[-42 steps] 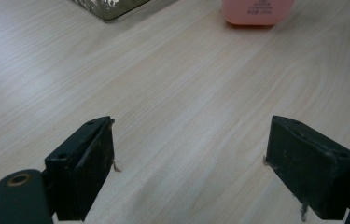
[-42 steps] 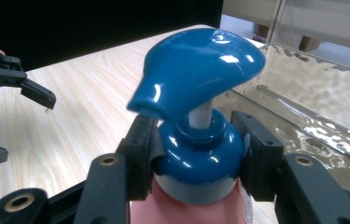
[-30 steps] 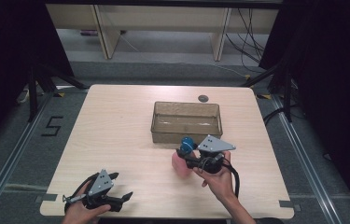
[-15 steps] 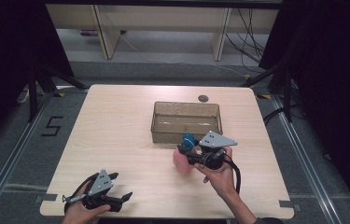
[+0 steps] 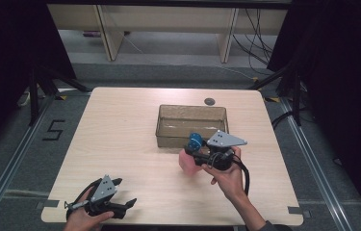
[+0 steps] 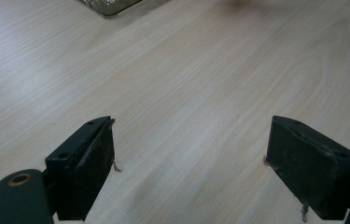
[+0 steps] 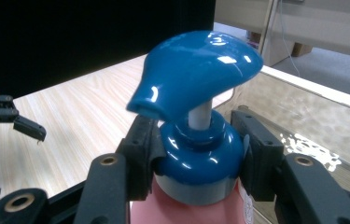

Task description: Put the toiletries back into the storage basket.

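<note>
Lab: taped floor markings point(image 5: 53, 130), dark curtains point(image 5: 5, 57)

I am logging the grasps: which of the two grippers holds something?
The right gripper, closed on the blue collar of the pink pump bottle. The left gripper is open over bare table.

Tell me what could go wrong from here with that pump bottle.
The right hand-held gripper pinches the pink pump bottle only at its blue collar, so it might slip or swing. The clear bin sits just behind, so the bottle could knock its near wall. The left hand-held gripper is open and far off, unable to steady it.
</note>
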Action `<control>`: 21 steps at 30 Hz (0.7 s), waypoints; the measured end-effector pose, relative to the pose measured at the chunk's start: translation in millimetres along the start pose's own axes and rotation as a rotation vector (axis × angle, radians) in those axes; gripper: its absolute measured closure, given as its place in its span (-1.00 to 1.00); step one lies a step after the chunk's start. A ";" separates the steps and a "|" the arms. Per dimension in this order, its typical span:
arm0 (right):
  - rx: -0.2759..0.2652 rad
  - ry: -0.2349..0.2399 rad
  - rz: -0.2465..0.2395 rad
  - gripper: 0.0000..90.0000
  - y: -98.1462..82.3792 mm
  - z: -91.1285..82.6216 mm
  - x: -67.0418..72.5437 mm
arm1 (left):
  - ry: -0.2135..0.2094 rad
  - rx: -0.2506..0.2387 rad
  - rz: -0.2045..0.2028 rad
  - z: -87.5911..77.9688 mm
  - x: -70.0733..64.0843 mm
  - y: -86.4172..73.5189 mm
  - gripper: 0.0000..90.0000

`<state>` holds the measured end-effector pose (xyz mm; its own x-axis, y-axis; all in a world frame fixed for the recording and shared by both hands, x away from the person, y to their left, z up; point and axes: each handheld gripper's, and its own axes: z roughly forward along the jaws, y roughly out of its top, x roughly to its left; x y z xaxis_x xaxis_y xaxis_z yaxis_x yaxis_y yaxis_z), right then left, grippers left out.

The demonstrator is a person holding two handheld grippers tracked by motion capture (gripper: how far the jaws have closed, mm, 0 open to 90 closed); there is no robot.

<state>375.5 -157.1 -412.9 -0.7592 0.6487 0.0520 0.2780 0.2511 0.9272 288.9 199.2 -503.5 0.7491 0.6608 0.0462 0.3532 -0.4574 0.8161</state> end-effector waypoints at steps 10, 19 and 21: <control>-0.016 0.000 -0.025 0.19 12.1 -4.0 -2.5 | -0.007 0.013 0.015 -0.8 1.3 -0.1 -0.67; -0.019 0.029 0.011 0.19 17.0 -1.9 -1.7 | -0.008 -0.011 -0.020 1.5 0.5 -0.1 -0.67; -0.022 0.015 0.013 0.19 19.3 -2.8 -1.0 | 0.001 0.004 -0.003 0.9 0.9 -0.9 -0.67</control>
<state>380.0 -154.8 -394.0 -0.7641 0.6413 0.0696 0.2755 0.2269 0.9341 289.8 199.6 -504.7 0.7476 0.6627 0.0442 0.3576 -0.4576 0.8141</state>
